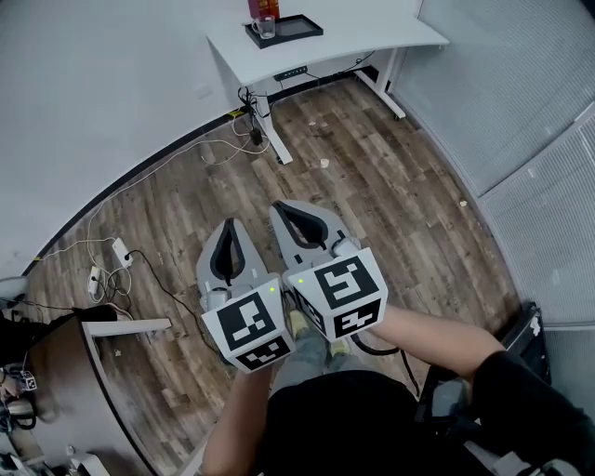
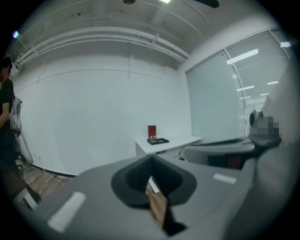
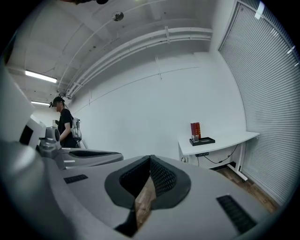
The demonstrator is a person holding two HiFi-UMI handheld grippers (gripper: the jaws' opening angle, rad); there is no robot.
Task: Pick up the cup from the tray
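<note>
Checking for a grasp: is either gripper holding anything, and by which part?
Nothing is held: left gripper and right gripper are shut and empty.

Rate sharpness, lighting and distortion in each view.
Head view: sharp, evenly lit, wooden floor's edge bowed. Left gripper view: soft all over, tray a dark smudge, corners black. Right gripper view: crisper, cup discernible on the tray, blinds curved.

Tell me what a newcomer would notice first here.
The left gripper and right gripper sit side by side low in the head view, both shut and empty over the wood floor. Far ahead stands a white desk with a black tray bearing the cup and a red box. Loose cables trail on the floor at left.
</note>
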